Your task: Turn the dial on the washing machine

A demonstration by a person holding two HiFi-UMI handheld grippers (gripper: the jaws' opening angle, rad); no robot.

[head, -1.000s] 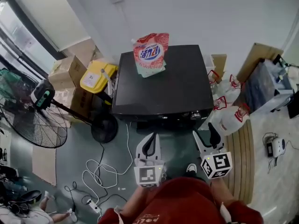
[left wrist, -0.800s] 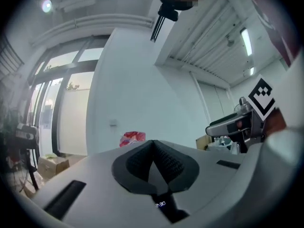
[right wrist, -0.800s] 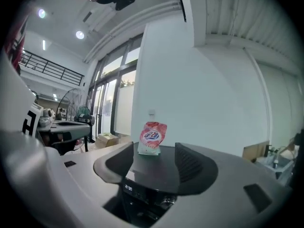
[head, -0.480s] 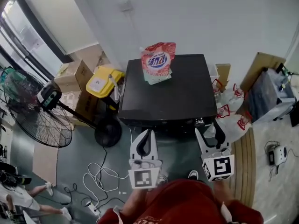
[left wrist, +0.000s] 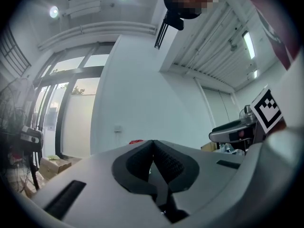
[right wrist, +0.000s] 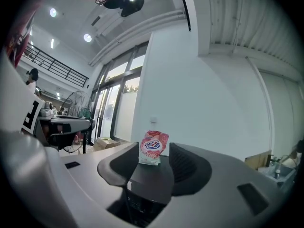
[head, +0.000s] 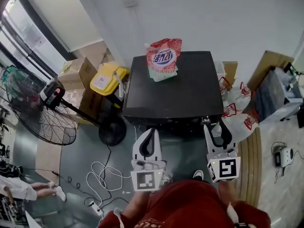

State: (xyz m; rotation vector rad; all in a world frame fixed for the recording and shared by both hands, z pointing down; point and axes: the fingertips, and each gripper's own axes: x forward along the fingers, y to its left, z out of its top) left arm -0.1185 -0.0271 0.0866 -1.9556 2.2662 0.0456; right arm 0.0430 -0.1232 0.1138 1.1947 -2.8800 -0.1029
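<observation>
Your left gripper (head: 150, 133) holds its jaws shut tight, with nothing in them. Your right gripper (head: 214, 128) has just been closing a bit, but it is still apart and empty. It is near the dial (head: 205, 121) on the front of the washing machine (head: 175, 94).

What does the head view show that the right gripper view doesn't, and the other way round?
Only the head view: the floor, with the yellow bin, the tangle of white cables and the red-and-white bags beside the black washing machine. Only the right gripper view: the ceiling lights and a railing high up. Both: the pink detergent pouch standing on top of that machine, with the white wall behind it.
</observation>
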